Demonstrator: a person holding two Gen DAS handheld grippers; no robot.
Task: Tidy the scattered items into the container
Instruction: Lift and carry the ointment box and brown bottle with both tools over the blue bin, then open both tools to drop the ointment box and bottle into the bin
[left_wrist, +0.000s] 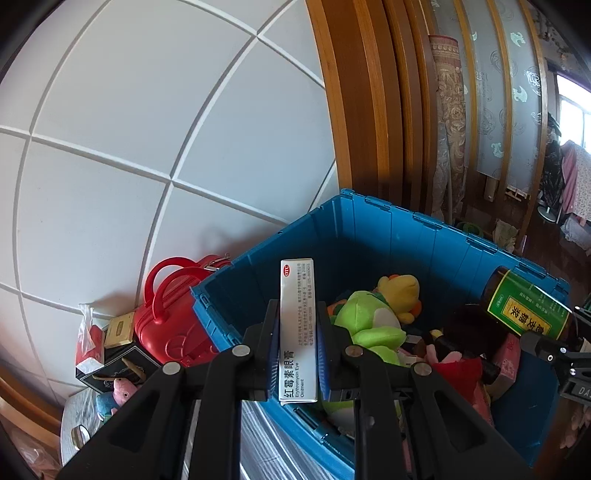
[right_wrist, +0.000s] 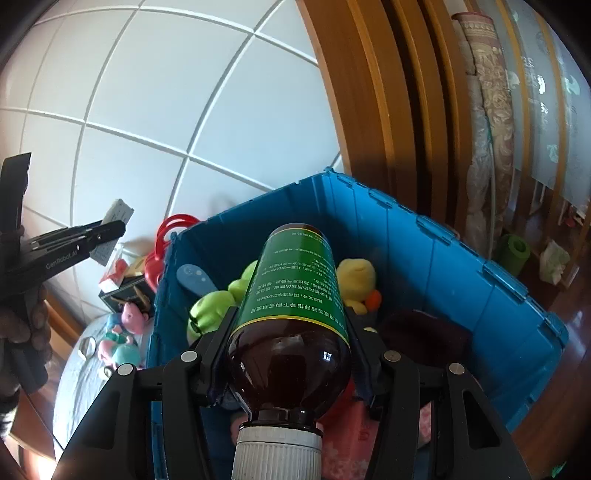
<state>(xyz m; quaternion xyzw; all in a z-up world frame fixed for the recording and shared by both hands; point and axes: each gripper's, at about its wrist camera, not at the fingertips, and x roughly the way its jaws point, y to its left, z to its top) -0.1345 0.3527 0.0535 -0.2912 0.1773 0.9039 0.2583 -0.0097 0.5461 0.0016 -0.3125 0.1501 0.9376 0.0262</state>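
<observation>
My left gripper (left_wrist: 297, 317) is shut on a white eye-ointment box (left_wrist: 298, 306) and holds it over the near left rim of the blue crate (left_wrist: 388, 236). My right gripper (right_wrist: 290, 325) is shut on a brown bottle with a green label (right_wrist: 295, 288), cap towards the camera, above the crate (right_wrist: 424, 251). The bottle also shows at the right in the left wrist view (left_wrist: 528, 306). The left gripper with its box shows at the left in the right wrist view (right_wrist: 110, 229). Inside the crate lie a green plush (left_wrist: 369, 321), a yellow plush (right_wrist: 356, 275) and a dark fuzzy item (right_wrist: 424, 332).
Left of the crate stand a red toy suitcase (left_wrist: 173, 325), small boxes (left_wrist: 118, 328) and pink pig toys (right_wrist: 127, 317) on a pale surface. A white tiled wall (left_wrist: 147, 110) rises behind. A wooden door frame (left_wrist: 369, 92) and rolled rugs (right_wrist: 487, 129) stand at the right.
</observation>
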